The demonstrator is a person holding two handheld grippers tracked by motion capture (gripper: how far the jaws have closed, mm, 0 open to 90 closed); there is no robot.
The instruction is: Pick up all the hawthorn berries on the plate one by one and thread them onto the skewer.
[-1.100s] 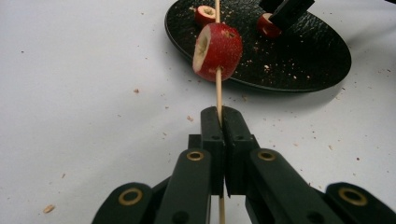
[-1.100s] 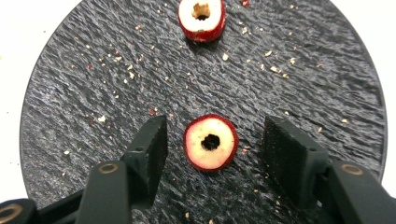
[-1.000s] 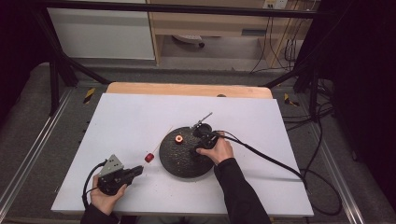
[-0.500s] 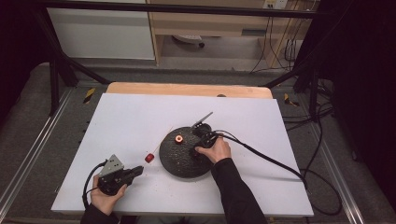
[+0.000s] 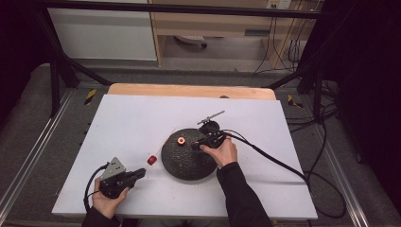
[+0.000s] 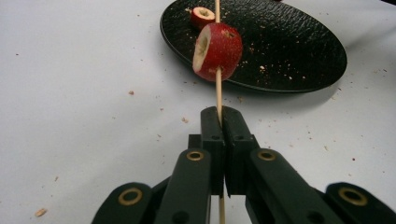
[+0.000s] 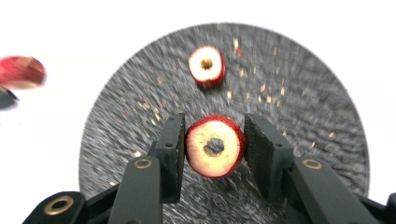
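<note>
On the white rectangular tabletop [image 5: 142, 118], a round black textured plate [image 5: 187, 163] is lying near the middle, scattered with pale crumbs. At its right edge the right gripper [image 7: 212, 140] is reaching over the plate, its jaws standing slightly apart around a cored red fruit slice with pale flesh [image 7: 215, 145], the left jaw touching it and a narrow gap showing at the right. Beyond it a second cored red fruit slice [image 7: 207, 66] is lying flat on the plate. At the near left the left gripper [image 6: 221, 122] is pinching, jaws closed, a thin wooden skewer [image 6: 218, 93] carrying a speared red fruit piece [image 6: 218, 51] just short of the plate's rim.
</note>
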